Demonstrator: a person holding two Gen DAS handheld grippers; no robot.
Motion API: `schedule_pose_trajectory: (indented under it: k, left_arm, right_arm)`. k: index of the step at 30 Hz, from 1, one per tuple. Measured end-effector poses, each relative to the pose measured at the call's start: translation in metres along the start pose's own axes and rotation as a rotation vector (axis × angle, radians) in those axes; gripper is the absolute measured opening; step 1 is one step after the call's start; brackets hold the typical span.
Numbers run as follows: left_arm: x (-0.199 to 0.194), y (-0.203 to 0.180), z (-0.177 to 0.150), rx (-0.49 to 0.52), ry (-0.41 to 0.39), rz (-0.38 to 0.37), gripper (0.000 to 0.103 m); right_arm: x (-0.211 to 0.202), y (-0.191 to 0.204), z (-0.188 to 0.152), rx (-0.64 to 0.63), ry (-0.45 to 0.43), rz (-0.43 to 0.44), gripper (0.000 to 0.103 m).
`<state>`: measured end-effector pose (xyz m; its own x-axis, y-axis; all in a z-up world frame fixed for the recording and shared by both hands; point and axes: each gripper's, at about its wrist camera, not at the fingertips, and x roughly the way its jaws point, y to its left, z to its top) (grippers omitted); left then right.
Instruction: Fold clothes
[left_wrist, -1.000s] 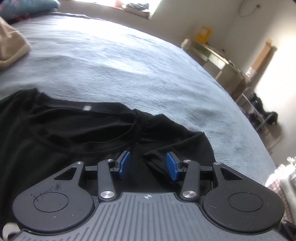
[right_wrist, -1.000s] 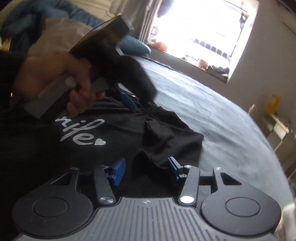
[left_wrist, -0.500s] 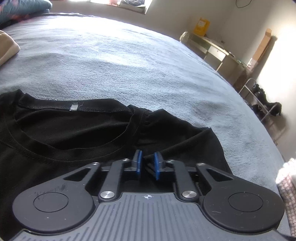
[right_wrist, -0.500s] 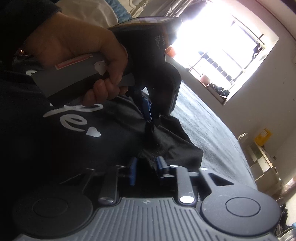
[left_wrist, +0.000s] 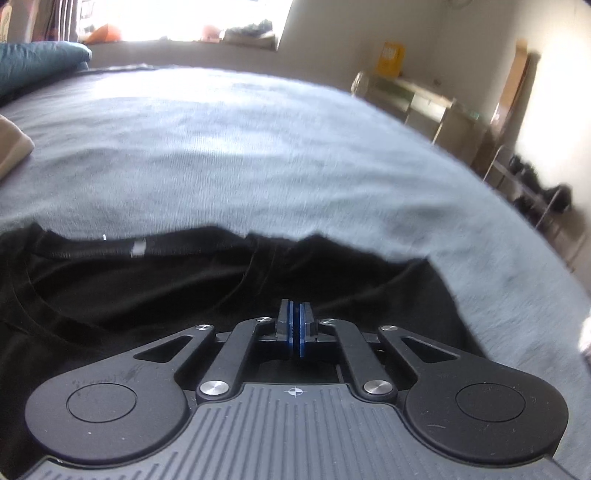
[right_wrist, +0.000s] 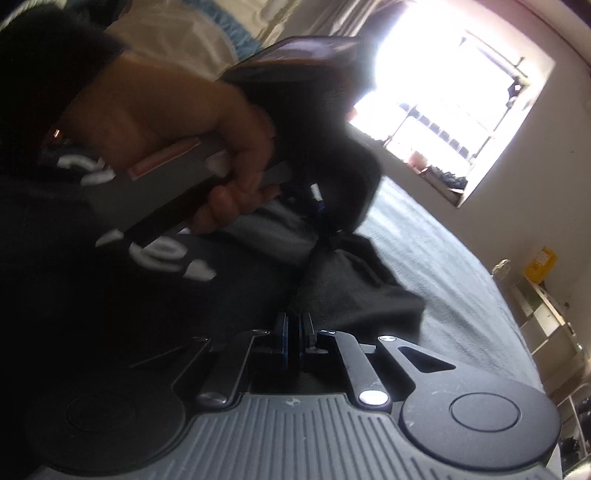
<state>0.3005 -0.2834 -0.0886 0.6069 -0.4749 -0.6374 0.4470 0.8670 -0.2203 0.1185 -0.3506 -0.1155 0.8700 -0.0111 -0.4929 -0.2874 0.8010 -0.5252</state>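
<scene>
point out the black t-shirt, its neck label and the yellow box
black t-shirt (left_wrist: 122, 295), left wrist view, chest below collar
neck label (left_wrist: 139, 247), left wrist view, label's middle
yellow box (left_wrist: 391, 58), left wrist view, front face

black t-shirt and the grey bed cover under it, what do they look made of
Black t-shirt: soft matte knit, probably cotton jersey; it has a ribbed collar and limp folds. Grey bed cover: matte, slightly fuzzy woven or brushed fabric, with fine grain and no sheen.

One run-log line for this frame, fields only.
stage: grasp for fold | left gripper: shut on black T-shirt by collar | right gripper: shut on T-shirt sleeve side | surface: grey bed
</scene>
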Motion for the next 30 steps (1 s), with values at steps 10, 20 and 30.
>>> schedule_pose_trajectory:
  k: [10,20,30]
  left_arm:
    - [-0.057,0.0,-0.005,0.161,-0.152,0.071,0.031]
    - [-0.05,-0.069,-0.053,0.555,-0.135,0.06,0.031]
    - [-0.037,-0.06,-0.057,0.521,-0.1,0.06,0.032]
  right_arm:
    - [-0.048,-0.132,-0.043,0.625,-0.096,0.072,0.032]
    - [-0.017,-0.132,-0.067,0.736,0.104,0.136,0.033]
    - [-0.033,-0.13,-0.081,0.659,0.148,0.024,0.03]
